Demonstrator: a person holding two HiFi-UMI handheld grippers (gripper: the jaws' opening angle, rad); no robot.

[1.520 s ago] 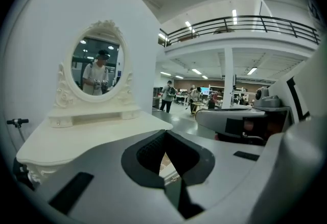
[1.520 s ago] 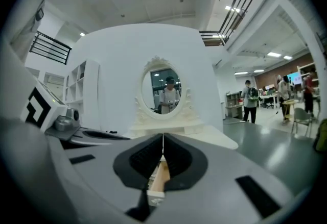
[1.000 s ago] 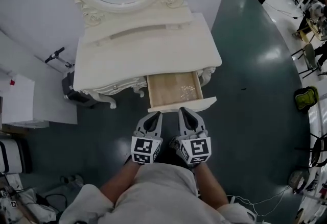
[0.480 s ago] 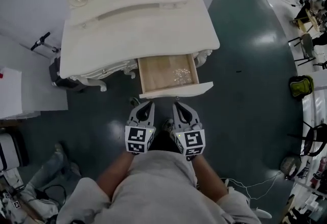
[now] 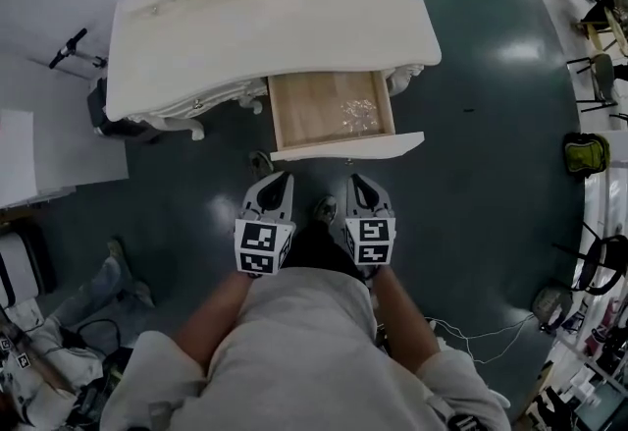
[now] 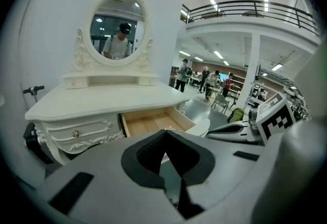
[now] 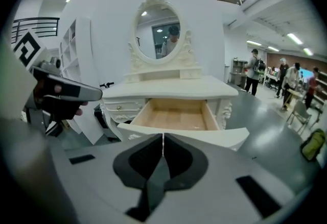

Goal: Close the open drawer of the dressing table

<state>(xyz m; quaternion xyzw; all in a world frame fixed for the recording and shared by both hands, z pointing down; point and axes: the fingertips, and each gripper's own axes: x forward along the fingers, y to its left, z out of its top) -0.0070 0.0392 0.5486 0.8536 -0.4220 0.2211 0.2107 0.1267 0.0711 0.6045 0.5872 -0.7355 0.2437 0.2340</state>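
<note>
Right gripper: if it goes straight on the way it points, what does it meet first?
Probably the open drawer's white front panel: the shut right gripper lines up with it. Depth is unclear.

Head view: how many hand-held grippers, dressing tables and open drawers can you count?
Hand-held grippers: 2 (left hand-held gripper, right hand-held gripper)
Dressing table: 1
Open drawer: 1
Total: 4
</note>
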